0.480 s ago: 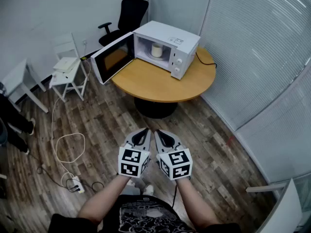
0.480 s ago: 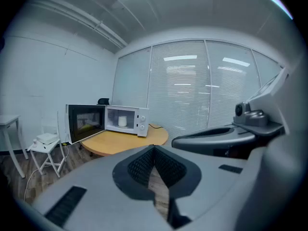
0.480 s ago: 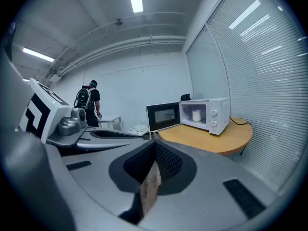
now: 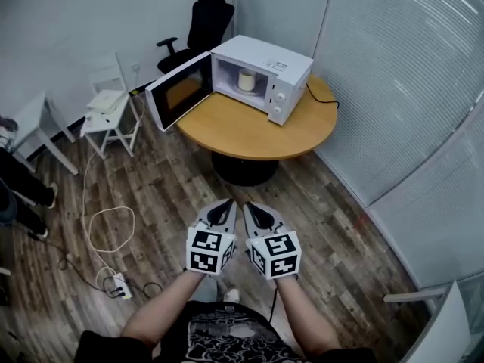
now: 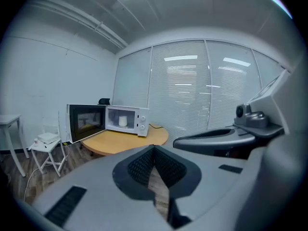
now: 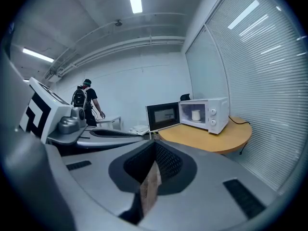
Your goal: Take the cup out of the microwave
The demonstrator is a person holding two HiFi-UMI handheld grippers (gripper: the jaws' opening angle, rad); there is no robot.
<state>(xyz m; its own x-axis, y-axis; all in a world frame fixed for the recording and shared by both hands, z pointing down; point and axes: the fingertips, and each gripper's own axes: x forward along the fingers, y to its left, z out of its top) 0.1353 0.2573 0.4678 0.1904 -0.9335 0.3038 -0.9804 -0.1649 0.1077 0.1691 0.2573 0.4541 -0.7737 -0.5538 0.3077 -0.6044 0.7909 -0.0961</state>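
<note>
A white cup (image 4: 246,79) stands inside a white microwave (image 4: 280,66) whose door (image 4: 179,91) hangs wide open to the left. The cup (image 5: 123,121) also shows in the left gripper view, and the cup (image 6: 196,115) in the right gripper view. The microwave rests on a round wooden table (image 4: 249,131). Both grippers hover side by side over the floor, well short of the table. My left gripper (image 4: 221,205) is shut with nothing in it. My right gripper (image 4: 248,206) is shut and empty too.
A white chair (image 4: 106,104) stands left of the table, a black office chair (image 4: 203,17) behind the microwave. A power strip and looped cable (image 4: 106,237) lie on the wooden floor. Blinds cover the glass wall (image 4: 408,89) at right. A person (image 6: 86,102) stands far off.
The view has shifted very slightly; both grippers stay shut and side by side in the same place.
</note>
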